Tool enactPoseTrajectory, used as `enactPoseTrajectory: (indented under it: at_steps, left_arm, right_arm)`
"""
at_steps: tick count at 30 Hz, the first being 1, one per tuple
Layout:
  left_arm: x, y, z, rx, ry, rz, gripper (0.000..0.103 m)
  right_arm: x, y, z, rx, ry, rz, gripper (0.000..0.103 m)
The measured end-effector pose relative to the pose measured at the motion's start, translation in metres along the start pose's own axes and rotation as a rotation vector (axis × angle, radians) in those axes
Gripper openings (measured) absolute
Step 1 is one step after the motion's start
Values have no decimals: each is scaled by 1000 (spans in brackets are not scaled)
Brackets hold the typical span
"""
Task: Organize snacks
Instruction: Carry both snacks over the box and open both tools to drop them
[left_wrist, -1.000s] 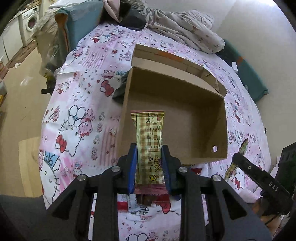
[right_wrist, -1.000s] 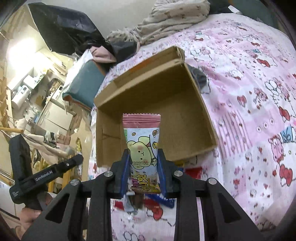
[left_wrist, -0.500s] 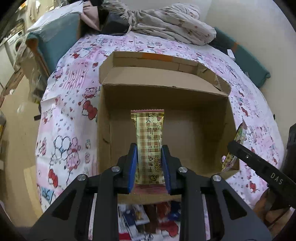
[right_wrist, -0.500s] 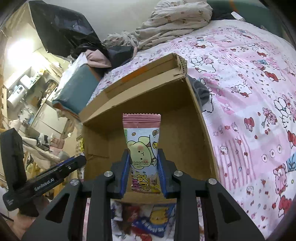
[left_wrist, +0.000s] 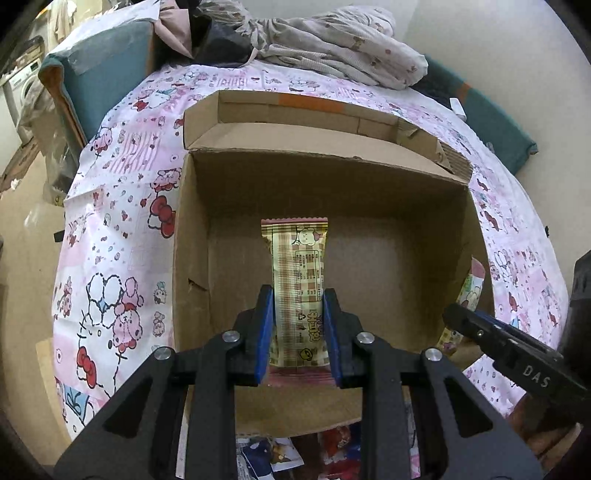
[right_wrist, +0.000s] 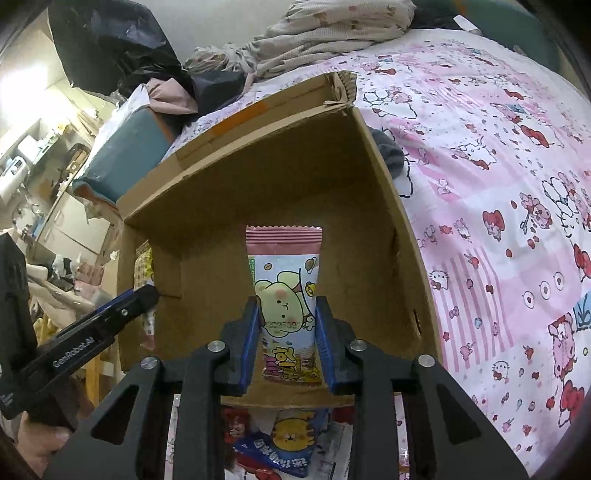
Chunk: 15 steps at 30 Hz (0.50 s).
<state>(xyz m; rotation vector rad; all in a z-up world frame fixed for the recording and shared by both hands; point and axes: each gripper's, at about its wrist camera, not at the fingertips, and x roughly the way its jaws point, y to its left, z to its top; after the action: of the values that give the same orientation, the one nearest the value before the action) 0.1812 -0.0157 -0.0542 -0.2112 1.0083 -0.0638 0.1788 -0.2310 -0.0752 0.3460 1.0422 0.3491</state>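
Observation:
An open cardboard box lies on a pink cartoon-print bedsheet. My left gripper is shut on a yellow-brown plaid snack packet, held upright over the box's inside near its left part. My right gripper holds a pink-topped packet with a cartoon animal upright over the box. Its jaws are opening, and the pads still touch the packet's sides. Each view shows the other gripper's tip at the box's side wall: the right one and the left one.
Several loose snack packets lie on the sheet in front of the box's near wall. A dark cloth sits against the box's right side. Crumpled bedding and a teal cushion lie behind the box.
Both grippers have come forward and down with their packets, from in front of the box to over its inside. The box now fills both views.

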Motion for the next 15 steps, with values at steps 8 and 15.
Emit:
enactPoseTrajectory:
  at_steps: [8, 15]
  left_arm:
    - [-3, 2, 0, 4, -6, 14, 36]
    - [-15, -5, 0, 47, -50, 21, 65]
  right_arm:
    - [2, 2, 0, -3, 9, 4, 36]
    - [-9, 5, 2, -11, -55, 4, 80]
